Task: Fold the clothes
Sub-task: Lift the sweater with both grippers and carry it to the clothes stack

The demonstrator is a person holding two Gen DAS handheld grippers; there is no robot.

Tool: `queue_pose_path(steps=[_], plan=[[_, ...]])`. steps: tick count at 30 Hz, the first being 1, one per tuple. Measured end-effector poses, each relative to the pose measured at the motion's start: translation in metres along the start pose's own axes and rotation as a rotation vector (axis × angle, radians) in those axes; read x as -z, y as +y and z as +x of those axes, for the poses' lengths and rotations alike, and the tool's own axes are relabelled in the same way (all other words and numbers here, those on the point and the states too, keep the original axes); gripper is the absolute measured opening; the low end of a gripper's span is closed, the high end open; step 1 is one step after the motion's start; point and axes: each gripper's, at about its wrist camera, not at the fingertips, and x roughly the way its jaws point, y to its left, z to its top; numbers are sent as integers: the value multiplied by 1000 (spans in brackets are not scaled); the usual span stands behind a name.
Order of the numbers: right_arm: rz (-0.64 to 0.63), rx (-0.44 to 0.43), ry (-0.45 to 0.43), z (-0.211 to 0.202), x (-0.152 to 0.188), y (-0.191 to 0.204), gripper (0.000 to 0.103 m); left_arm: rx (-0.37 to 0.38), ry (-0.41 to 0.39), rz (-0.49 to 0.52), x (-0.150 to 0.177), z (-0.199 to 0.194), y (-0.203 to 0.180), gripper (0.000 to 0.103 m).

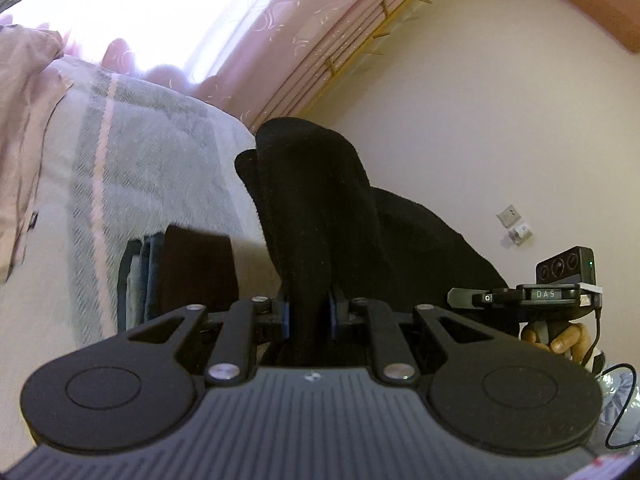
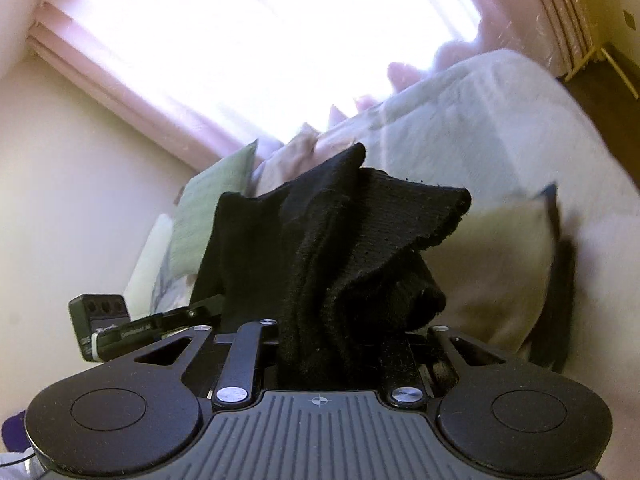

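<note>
A black knitted garment (image 1: 316, 208) hangs in the air between both grippers, above the bed. My left gripper (image 1: 309, 312) is shut on one bunched end of it, the blue pads pressing the cloth. In the right wrist view the same black garment (image 2: 344, 240) bulges up out of my right gripper (image 2: 332, 344), which is shut on it; its fingertips are hidden under the cloth. The right gripper's body (image 1: 532, 296), held by a hand (image 1: 560, 338), shows at the right of the left wrist view. The left gripper's body (image 2: 116, 324) shows at the left of the right wrist view.
A bed with a pale checked blanket (image 1: 132, 168) lies below. A stack of folded clothes (image 1: 180, 276) sits on it. A pink garment (image 1: 24, 120) lies at the left. A cream folded piece (image 2: 496, 264) and green pillow (image 2: 216, 196) are on the bed. Pink curtains (image 1: 320, 52) cover a bright window.
</note>
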Motion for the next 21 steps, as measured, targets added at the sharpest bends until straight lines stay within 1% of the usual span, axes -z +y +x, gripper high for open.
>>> queue_pose_path(steps=[3, 6, 11, 14, 15, 16, 17, 18, 19, 20, 21], plan=[[17, -8, 15, 24, -17, -30, 16, -27, 6, -4, -12, 31, 11, 13], [55, -30, 27, 34, -17, -63, 16, -52, 30, -22, -19, 57, 28, 13], [97, -40, 46, 57, -15, -104, 16, -89, 64, -5, -17, 92, 49, 13], [105, -47, 27, 72, -13, -134, 17, -100, 50, -10, -12, 104, 63, 13], [101, -20, 16, 76, -11, -140, 20, -104, 39, -10, -11, 107, 68, 15], [104, 21, -5, 78, -9, -146, 30, -118, 31, -17, -8, 112, 74, 16], [138, 74, -35, 78, -5, -155, 36, -129, 33, -28, -7, 115, 80, 18], [171, 97, -63, 75, -2, -162, 41, -138, 39, -33, -5, 118, 86, 21], [203, 95, -109, 69, 3, -169, 41, -148, 42, -25, -4, 119, 88, 24], [235, 103, -163, 61, 8, -174, 42, -162, 40, -14, -3, 119, 89, 30], [252, 121, -196, 56, 10, -176, 43, -173, 35, -1, -2, 117, 89, 34]])
